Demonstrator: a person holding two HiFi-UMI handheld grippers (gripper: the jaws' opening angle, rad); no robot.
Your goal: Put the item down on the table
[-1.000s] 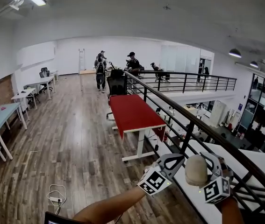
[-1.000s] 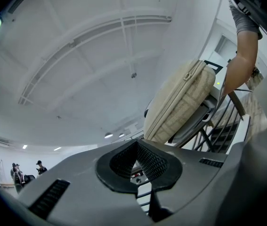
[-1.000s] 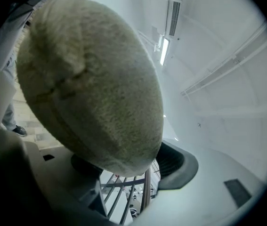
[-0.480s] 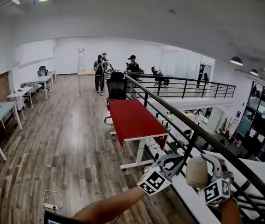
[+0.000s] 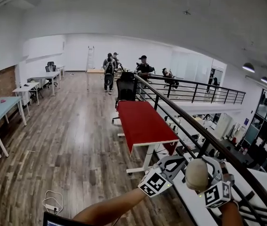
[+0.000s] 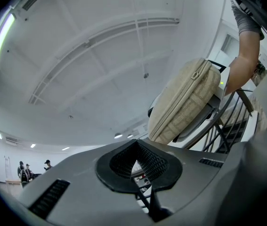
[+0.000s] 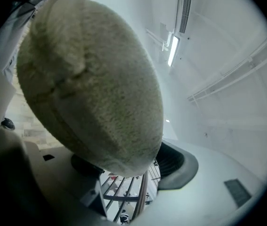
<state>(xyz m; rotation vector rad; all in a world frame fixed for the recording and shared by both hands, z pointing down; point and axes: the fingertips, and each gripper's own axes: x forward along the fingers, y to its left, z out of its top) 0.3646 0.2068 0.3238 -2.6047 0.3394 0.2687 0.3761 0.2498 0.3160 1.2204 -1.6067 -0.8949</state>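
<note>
Head view: two forearms rise from the bottom edge, tools level beside the railing [image 5: 190,122]. The left tool [image 5: 180,160] is closed on nothing. The right tool [image 5: 207,166] clamps one pouch [image 5: 197,174] in mid-air, well apart from the red desk [image 5: 145,124]; wide floor [image 5: 67,135] lies left.

Left gripper view: left tool [image 6: 135,147] tips meet, the pouch [image 6: 185,102] beyond.

Right gripper view: right tool [image 7: 133,168] pinches the pouch [image 7: 91,79].

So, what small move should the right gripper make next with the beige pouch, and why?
Probably lower the right gripper down toward the white table, with its jaws shut. It grips the beige pouch up in the air, so opening now would likely drop it. The left gripper is shut and empty.
</note>
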